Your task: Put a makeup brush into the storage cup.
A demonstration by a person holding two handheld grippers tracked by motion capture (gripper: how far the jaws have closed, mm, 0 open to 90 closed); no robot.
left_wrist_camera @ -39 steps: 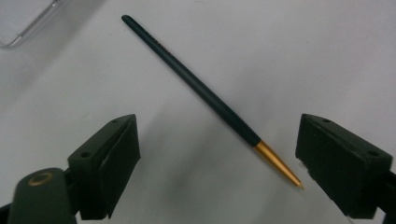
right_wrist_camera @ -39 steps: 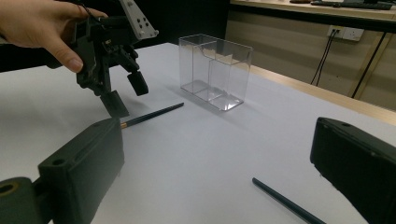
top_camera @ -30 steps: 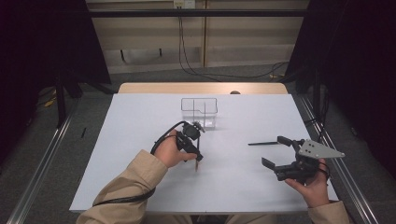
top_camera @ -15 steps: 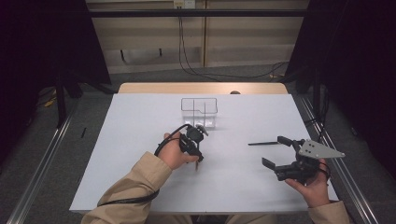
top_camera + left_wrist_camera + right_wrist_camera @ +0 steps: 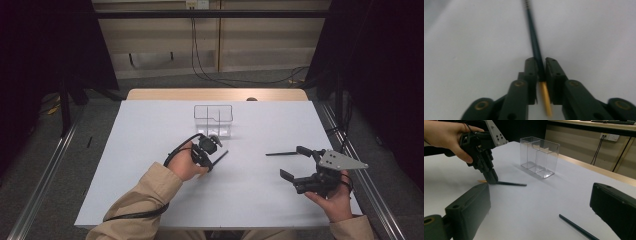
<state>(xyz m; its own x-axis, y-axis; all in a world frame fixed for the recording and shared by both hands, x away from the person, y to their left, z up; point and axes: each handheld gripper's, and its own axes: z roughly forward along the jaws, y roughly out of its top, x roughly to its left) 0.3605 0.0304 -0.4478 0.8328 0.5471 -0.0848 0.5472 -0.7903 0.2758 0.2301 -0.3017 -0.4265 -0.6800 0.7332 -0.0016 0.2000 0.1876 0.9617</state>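
Observation:
A dark pencil (image 5: pixel 534 40) with a yellow end lies on the white table (image 5: pixel 150 190) left of centre. My left gripper (image 5: pixel 540 62) points down on it. Its jaws have just been closing and now pinch the pencil near the yellow end. In the high view the left gripper (image 5: pixel 208 168) stands at the pencil's (image 5: pixel 221 156) near end. The right gripper view shows the left gripper (image 5: pixel 492 180) on that pencil (image 5: pixel 511 184) too. My right gripper (image 5: pixel 292 162) rests open at the right, beside a second dark pencil (image 5: pixel 282 153). Nothing sits between its fingers.
A clear plastic box (image 5: pixel 214 120) with compartments stands upright behind the left gripper, toward the far edge. In the right gripper view the box (image 5: pixel 539 157) is beyond the held pencil, and the second pencil (image 5: pixel 576 228) lies near the right jaw. Dark floor surrounds the table.
The left gripper has settled slightly lower over its pencil and its jaws have come together on it. Both hands stay in place, and the right gripper has not moved.

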